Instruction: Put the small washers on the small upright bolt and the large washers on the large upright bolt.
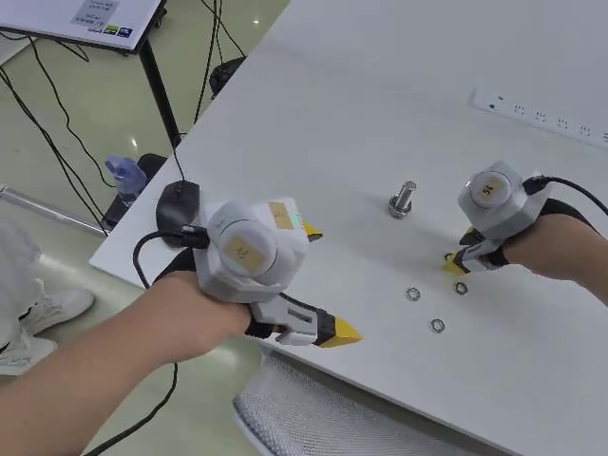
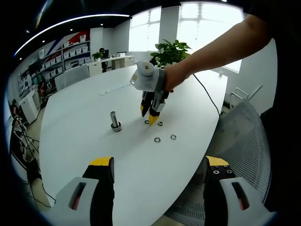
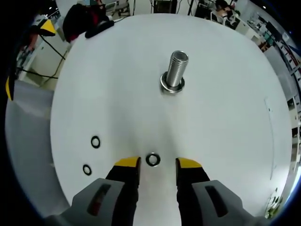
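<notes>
White laminate tabletop (image 1: 380, 95) carries the work in the head view. The left gripper (image 1: 328, 282), grey and white with yellow fingertips, hangs by the table's near edge. Its fingers are spread wide with nothing between them. Well ahead of those fingertips stands an upright threaded steel bolt (image 1: 403, 199). The right gripper (image 1: 461, 252) points down at the table beyond the bolt. Small dark metal ring washers lie flat around its tips: one washer (image 1: 461, 288) is just beside the yellow tips. A second washer (image 1: 413, 294) and a third washer (image 1: 437, 326) lie a little apart, toward the left fingers.

From the left gripper view, the left gripper (image 2: 159, 162) shows its two fingers rising far apart and holding nothing. The bolt (image 2: 114, 121) stands well ahead, off to the left finger's side. The right gripper (image 2: 148, 116) hangs tips-down over the tabletop (image 2: 84, 108), ahead of the gap. Washers lie at its tips and nearer, among them one washer (image 2: 157, 139). They are so small here that I cannot count them with certainty.

From the right gripper view, the right gripper (image 3: 154, 163) has its fingers parted by a narrow gap and gripping nothing. One washer (image 3: 153, 159) lies flat on the table right between the fingertips. Two more washers (image 3: 95, 141) lie off the left finger's outer side. The bolt (image 3: 175, 70) stands straight ahead, well beyond the tips, with a ring at its foot that may be a washer or its own flange.
</notes>
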